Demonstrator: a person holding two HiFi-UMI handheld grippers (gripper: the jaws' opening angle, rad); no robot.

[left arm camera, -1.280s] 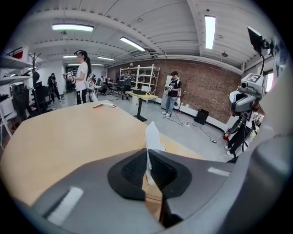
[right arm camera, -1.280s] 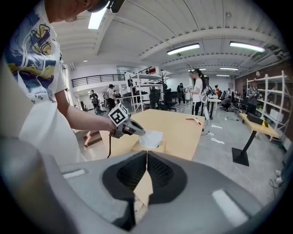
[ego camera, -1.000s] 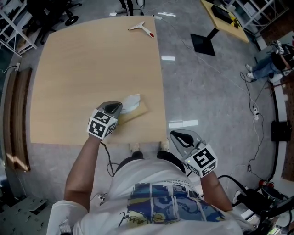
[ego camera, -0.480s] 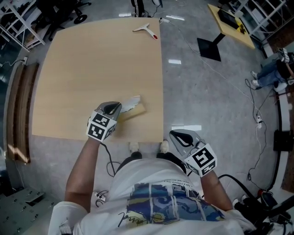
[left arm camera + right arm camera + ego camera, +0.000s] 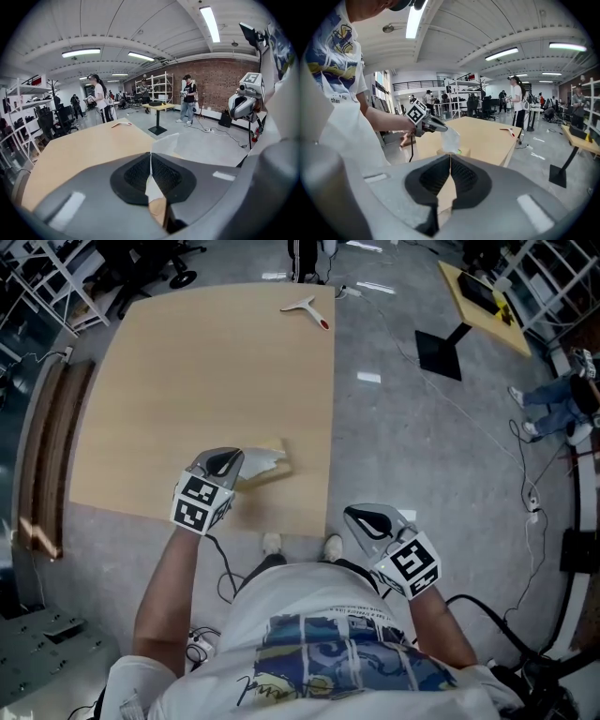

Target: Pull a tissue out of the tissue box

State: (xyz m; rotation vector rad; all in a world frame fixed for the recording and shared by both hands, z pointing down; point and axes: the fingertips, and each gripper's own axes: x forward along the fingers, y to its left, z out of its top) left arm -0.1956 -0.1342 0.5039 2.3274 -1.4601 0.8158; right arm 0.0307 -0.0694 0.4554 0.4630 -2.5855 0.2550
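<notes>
One tissue box (image 5: pixel 277 468), one tissue (image 5: pixel 262 459), two grippers (image 5: pixel 238 458) (image 5: pixel 351 514), perhaps one scraper (image 5: pixel 306 307)

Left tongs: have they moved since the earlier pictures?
Yes: gripping the tissue, the left tongs drew back from the tissue box toward the table's near edge.

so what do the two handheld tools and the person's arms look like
Both the left tool and right tool are grey, rounded shells with black ribbed pads, each carrying a white cube of black square markers. A black cable trails from the left one. The person wears a white short-sleeved T-shirt with a blue and yellow print.
</notes>
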